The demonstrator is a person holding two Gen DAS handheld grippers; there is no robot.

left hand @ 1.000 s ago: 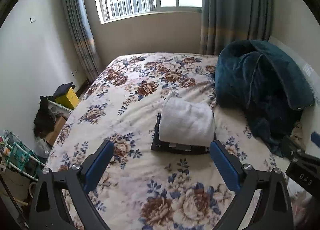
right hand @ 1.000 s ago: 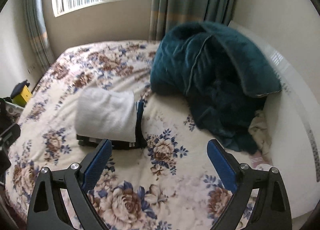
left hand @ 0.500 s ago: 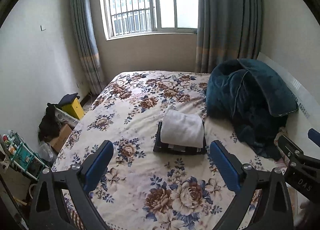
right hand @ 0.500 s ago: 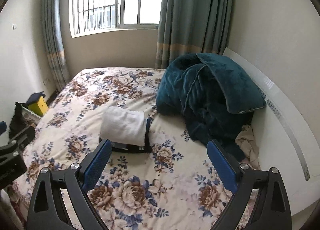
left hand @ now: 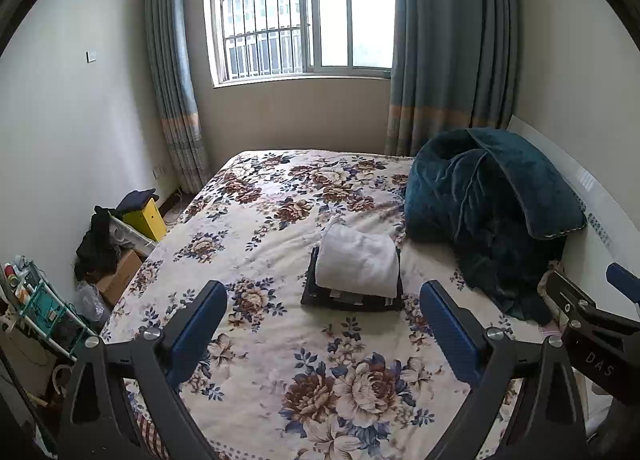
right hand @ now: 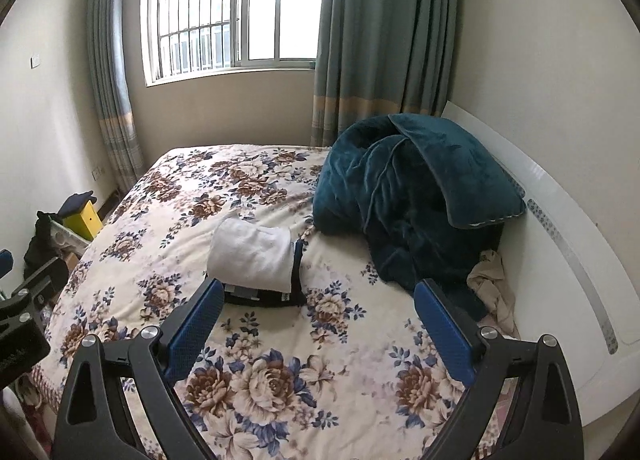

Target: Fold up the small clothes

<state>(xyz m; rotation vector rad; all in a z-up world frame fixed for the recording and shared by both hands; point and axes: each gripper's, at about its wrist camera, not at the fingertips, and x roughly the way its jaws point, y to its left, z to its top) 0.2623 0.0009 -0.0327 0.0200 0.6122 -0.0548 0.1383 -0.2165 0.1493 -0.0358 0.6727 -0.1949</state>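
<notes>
Both the left claw (left hand: 322, 316) and the right claw (right hand: 318, 314) hang spread wide and empty above the floral bed (left hand: 280, 340), with the folded white garment (left hand: 357, 260) on a dark folded stack (left hand: 348, 300) ahead between their fingers.

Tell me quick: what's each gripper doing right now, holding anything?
Left gripper: open, holding nothing, above the floral bedspread.
Right gripper: open, holding nothing; the folded white garment lies on the bed, untouched.

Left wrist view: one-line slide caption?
Open left gripper above floral bed, facing folded white garment stacked on dark clothes.
</notes>
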